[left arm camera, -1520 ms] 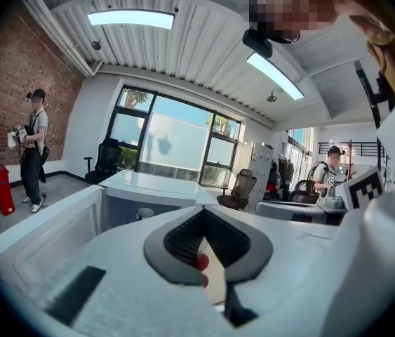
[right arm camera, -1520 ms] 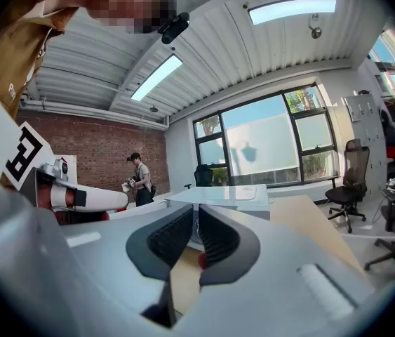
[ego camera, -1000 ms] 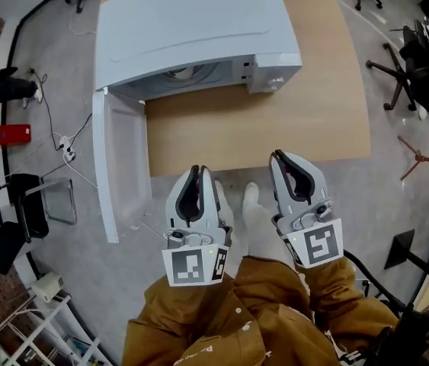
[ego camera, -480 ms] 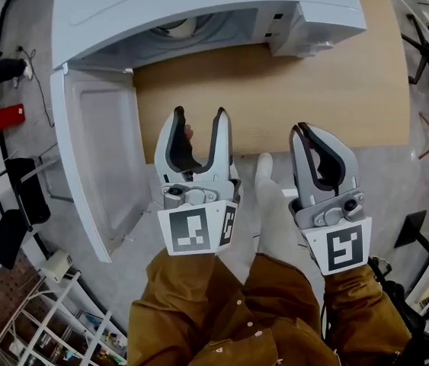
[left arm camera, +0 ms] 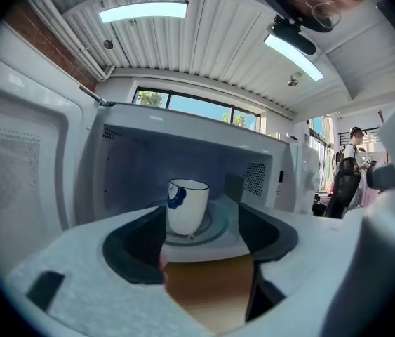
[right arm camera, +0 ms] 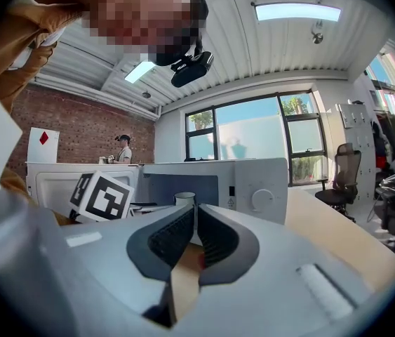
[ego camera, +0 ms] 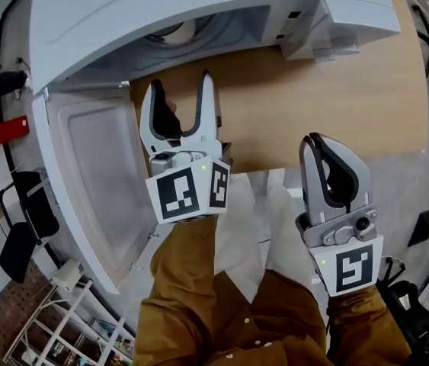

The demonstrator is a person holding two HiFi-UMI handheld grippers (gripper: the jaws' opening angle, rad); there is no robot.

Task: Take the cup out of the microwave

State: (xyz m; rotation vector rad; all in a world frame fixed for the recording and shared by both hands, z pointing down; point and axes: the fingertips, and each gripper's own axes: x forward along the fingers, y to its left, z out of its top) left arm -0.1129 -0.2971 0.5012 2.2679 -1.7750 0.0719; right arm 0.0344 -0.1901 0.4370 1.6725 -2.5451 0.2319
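A white cup (left arm camera: 186,206) with a blue mark stands upright on the glass turntable (left arm camera: 215,229) inside the open microwave (ego camera: 199,14). In the head view only a sliver of the microwave's inside shows. My left gripper (ego camera: 180,90) is over the wooden table (ego camera: 313,105), just in front of the opening and pointing at the cup. Its jaws are opening and there is nothing between them (left arm camera: 203,220). My right gripper (ego camera: 322,147) hangs back at the table's near edge, shut and holding nothing. From there the cup (right arm camera: 185,200) shows past its jaws (right arm camera: 196,234).
The microwave door (ego camera: 84,181) stands swung open to the left, beside my left gripper. The control panel with its dial (right arm camera: 262,201) is right of the opening. A person (left arm camera: 351,167) stands far off at the right. Chairs and a shelf (ego camera: 62,319) are on the floor.
My left gripper has gone forward over the table toward the microwave opening, and its jaws went from shut to wide apart. The right gripper has sunk a little and stayed shut.
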